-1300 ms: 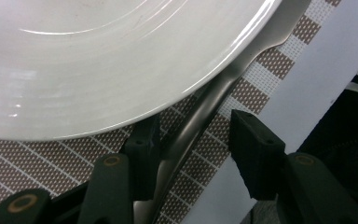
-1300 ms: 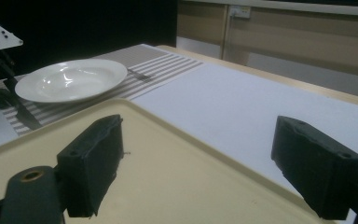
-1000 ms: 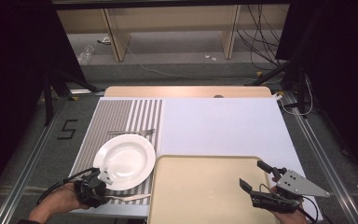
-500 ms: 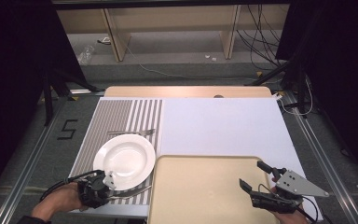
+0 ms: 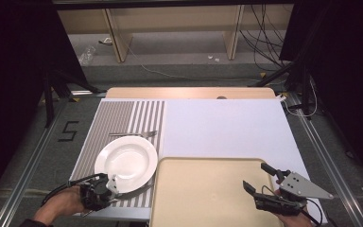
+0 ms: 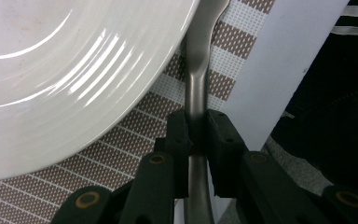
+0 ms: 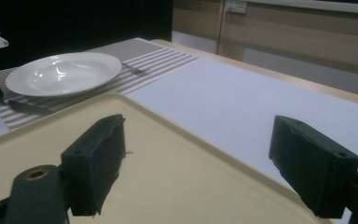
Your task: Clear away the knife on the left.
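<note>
A white plate [image 5: 127,163] rests on a striped placemat [image 5: 118,118] at the left. Along its near rim lies a metal utensil [image 5: 137,190]. My left gripper [image 5: 109,188] has just been closing on this utensil's handle [image 6: 196,88], and in the left gripper view its pads [image 6: 179,135] press the handle from both sides beside the plate [image 6: 51,70]. My right gripper [image 5: 255,175] hovers open over the beige tray [image 5: 203,198], near its right corner. Nothing sits between its jaws in the right gripper view, where the tray [image 7: 168,177] lies below and the plate [image 7: 63,72] is farther off.
A fork [image 5: 134,134] lies on the placemat just beyond the plate. A white mat [image 5: 227,127] covers the table's middle and right. The tray reaches the table's near edge. Shelving and cables stand on the floor past the far edge.
The left gripper's jaws have drawn together at the plate's near rim. Both hands have stayed where they were.
</note>
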